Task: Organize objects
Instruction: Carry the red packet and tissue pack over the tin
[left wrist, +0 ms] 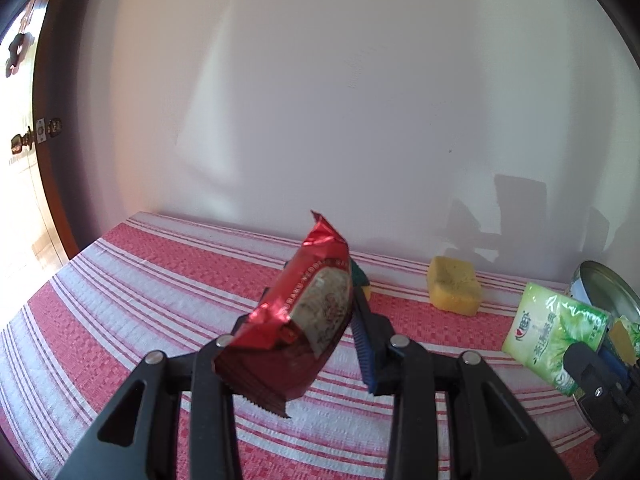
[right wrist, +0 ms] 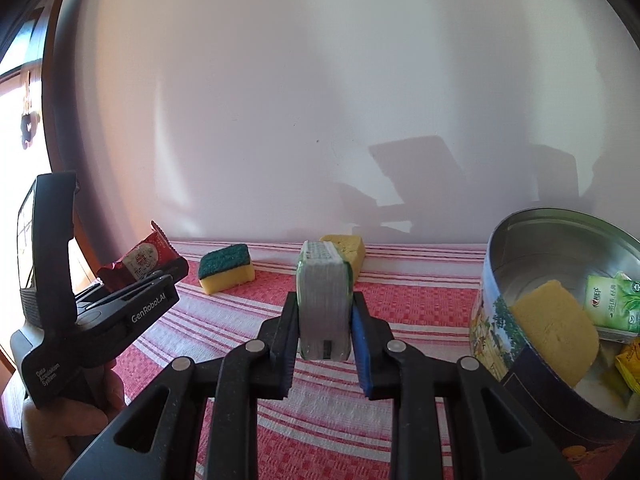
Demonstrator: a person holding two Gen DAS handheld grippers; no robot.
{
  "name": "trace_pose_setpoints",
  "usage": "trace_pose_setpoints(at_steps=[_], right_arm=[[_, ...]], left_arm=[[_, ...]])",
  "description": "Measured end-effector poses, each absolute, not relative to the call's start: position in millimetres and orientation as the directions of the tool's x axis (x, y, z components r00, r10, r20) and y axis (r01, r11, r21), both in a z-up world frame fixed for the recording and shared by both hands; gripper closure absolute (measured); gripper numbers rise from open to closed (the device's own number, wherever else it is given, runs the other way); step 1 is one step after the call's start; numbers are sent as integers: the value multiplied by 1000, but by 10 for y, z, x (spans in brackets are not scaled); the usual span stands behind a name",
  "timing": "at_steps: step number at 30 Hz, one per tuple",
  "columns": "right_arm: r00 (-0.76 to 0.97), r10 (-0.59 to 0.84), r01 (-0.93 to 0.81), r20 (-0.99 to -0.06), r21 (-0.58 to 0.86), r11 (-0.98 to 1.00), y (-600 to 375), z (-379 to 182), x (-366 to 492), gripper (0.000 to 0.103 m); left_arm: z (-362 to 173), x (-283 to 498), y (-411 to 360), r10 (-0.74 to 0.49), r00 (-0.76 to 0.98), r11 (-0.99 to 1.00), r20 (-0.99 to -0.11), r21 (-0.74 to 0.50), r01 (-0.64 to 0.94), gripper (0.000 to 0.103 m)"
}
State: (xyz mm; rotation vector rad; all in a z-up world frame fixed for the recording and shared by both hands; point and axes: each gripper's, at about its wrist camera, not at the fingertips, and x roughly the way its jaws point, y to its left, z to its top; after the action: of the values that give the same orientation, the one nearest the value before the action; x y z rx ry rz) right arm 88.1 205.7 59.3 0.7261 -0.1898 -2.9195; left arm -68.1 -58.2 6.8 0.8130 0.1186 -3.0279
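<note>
The red snack packet [left wrist: 308, 316] sits clamped between the jaws of the left tongs [left wrist: 296, 320], held clear above the striped red-and-white cloth [left wrist: 140, 280] that covers the counter. It tilts upward, its crimped far end pointing toward the white wall [left wrist: 360, 100]. From the right wrist view the same packet [right wrist: 140, 262] shows at the left edge, gripped in the left tongs [right wrist: 160, 276], with a hand [right wrist: 108, 392] wrapped around the handle below.

The right tongs [right wrist: 324, 312] are closed on a green packet [right wrist: 324, 300], seen here end-on, its silvery-grey side facing the camera and a strip of green showing down its right edge. In the left wrist view that packet [left wrist: 556, 332] appears at the right with its pale green printed face, held in the right tongs [left wrist: 592, 356] in front of the tin.

A round metal tin [right wrist: 496, 320] stands on the cloth at the right, open at the top. Inside it lie a yellow sponge [right wrist: 556, 328], another green packet [right wrist: 612, 304] and something in a yellow wrapper [right wrist: 632, 360], only partly in view.

Near the wall, a sponge with a dark green scouring top [right wrist: 226, 268] rests on the cloth, well apart from the tin. A plain yellow sponge [right wrist: 352, 250] lies farther right, partly hidden behind the packet in the right tongs; the left wrist view shows it [left wrist: 454, 286] fully, close to the wall.
</note>
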Motion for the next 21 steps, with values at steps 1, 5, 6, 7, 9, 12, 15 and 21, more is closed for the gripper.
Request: trace_pose_setpoints(at_steps=[1,5,6,7,9,12,15,21], right_arm=[[-878,-156,92,-453,160,-983,2073,596,890,77],[-884,-148,78,-444,173,-982,2123,605,955,77],[-885,-144,73,-443,173,-982,2138,606,975,77],[-886,-141,69,-442,173,-982,2153,606,995,77],[-889,-131,60,-440,171,-983,2171,610,1027,77],[-892,-120,49,-435,171,-984,2178,623,1075,77],[-897,-114,42,-428,172,-984,2166,636,1113,77],[-905,-88,23,-416,160,-987,2075,633,1068,77]], left_arm=[[74,-669,-588,19,-869,-997,-494,-76,22,68],[88,-627,-602,35,-876,-996,-480,-93,10,68],[84,-620,-601,36,-877,-996,-478,-92,9,68],[84,-605,-588,39,-878,-996,-477,-90,5,68],[83,-572,-555,47,-878,-996,-476,-87,-6,68],[70,-517,-540,60,-880,-996,-472,-90,-20,68],[65,-443,-506,75,-879,-995,-470,-97,-33,68],[88,-299,-474,133,-877,-986,-461,-152,-69,68]])
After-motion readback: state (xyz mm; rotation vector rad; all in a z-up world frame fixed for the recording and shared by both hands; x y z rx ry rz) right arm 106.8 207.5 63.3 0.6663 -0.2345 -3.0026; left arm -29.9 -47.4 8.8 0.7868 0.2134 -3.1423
